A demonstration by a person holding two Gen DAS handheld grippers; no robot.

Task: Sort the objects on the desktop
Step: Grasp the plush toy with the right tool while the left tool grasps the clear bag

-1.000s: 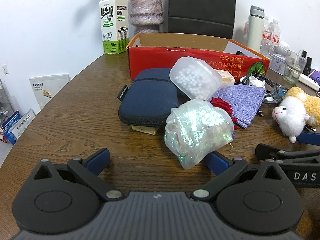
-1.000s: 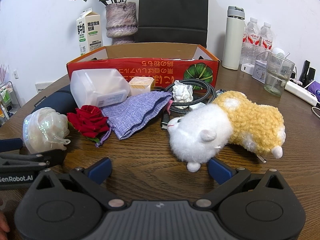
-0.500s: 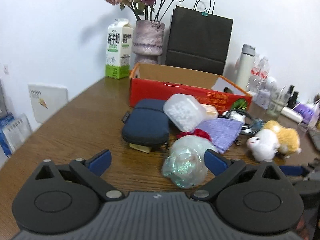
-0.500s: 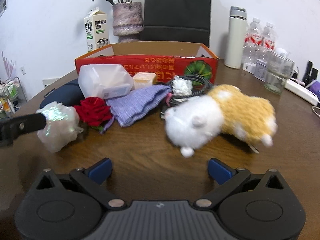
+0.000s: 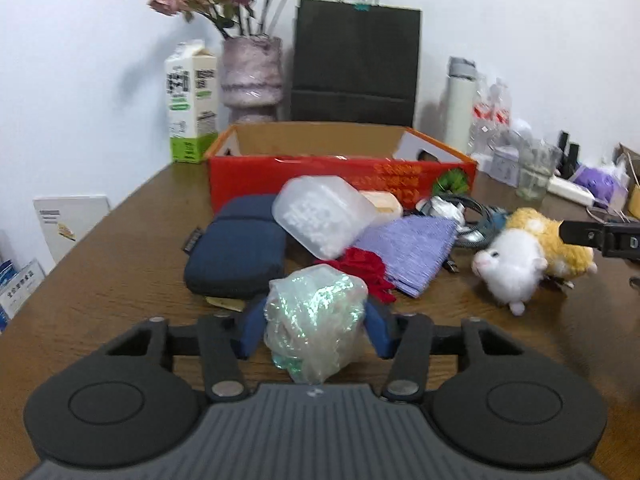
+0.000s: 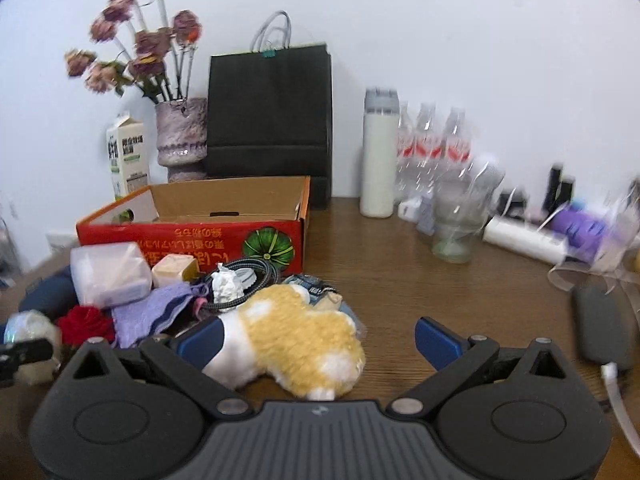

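My left gripper (image 5: 314,330) is shut on an iridescent plastic ball (image 5: 316,320), both blue pads pressing its sides. My right gripper (image 6: 318,338) is open around a white and yellow plush toy (image 6: 296,340); the left pad touches its white head, the right pad stands well apart. The plush also shows in the left wrist view (image 5: 528,256). Behind lie a navy case (image 5: 238,252), a clear plastic box (image 5: 324,216), a red rose (image 5: 366,268), a purple cloth pouch (image 5: 412,244) and the open red cardboard box (image 5: 340,168).
A milk carton (image 5: 192,104), a vase (image 5: 252,76) of flowers, a black paper bag (image 5: 354,60), a white flask (image 6: 378,152), water bottles (image 6: 434,144) and a glass (image 6: 454,224) stand at the back. A coiled cable (image 6: 248,276) lies by the box. A dark device (image 6: 604,328) lies right.
My left gripper closed on the iridescent ball and drew back with it. My right gripper moved forward and right, so the plush toy now sits between its open fingers.
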